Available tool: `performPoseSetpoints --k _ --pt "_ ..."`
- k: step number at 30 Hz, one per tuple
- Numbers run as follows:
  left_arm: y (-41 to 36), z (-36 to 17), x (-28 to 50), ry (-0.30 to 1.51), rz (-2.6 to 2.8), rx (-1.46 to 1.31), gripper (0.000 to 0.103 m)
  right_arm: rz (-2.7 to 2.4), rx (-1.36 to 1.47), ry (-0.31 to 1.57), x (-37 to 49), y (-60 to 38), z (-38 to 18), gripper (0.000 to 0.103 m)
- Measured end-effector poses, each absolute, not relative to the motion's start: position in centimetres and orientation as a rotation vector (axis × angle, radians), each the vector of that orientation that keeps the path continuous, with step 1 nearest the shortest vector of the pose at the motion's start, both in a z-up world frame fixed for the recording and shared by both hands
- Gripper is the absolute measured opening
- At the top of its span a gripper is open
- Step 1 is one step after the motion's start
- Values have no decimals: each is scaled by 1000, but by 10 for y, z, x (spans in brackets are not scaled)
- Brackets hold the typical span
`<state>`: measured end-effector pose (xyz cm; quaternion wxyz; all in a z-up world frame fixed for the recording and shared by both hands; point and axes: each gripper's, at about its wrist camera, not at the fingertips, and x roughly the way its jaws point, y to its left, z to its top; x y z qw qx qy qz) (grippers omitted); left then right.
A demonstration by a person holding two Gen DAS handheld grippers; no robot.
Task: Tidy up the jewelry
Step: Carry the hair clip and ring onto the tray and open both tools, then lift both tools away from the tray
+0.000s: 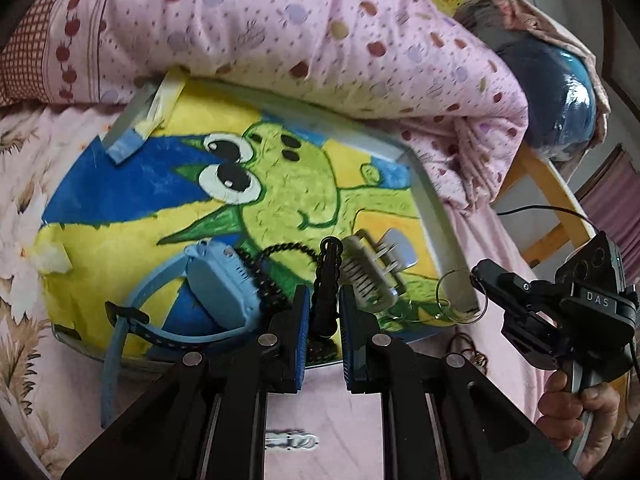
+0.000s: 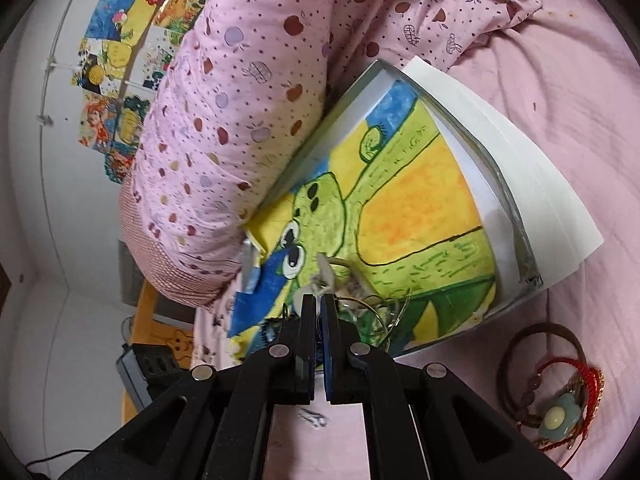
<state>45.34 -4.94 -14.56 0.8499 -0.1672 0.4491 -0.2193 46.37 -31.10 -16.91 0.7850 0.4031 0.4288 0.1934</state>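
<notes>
Left wrist view: left gripper [image 1: 325, 312] spread, black beaded chain [image 1: 326, 280] standing upright between fingers, not visibly clamped. Chain's long axis runs along fingers, away onto tray [image 1: 434, 216]. Blue watch [image 1: 218, 280] just left, hair clip [image 1: 370, 272] just right. Right gripper [image 1: 480, 276] at thin wire hoop [image 1: 460, 294], tray's near corner.

Right wrist view: right gripper [image 2: 318, 316] nearly pressed together; whether it pinches hoop, cannot tell. Bracelets [image 2: 556, 392] lie on bed, well right of tray.
</notes>
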Motion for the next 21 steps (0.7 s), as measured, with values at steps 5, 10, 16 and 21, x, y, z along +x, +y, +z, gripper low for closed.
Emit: performPoseSetpoints --k 5,10,16,21 --pt "-52 -154 453 979 -465 -334 11 394 844 944 464 -311 -174 6" --pt "-52 -155 453 989 -459 -337 12 370 816 940 461 -312 -170 6" --pt "-53 -147 453 968 -467 -344 29 332 755 912 453 -316 -155 26" --pt "-56 -124 445 885 -454 -297 53 324 659 875 439 -315 -133 43"
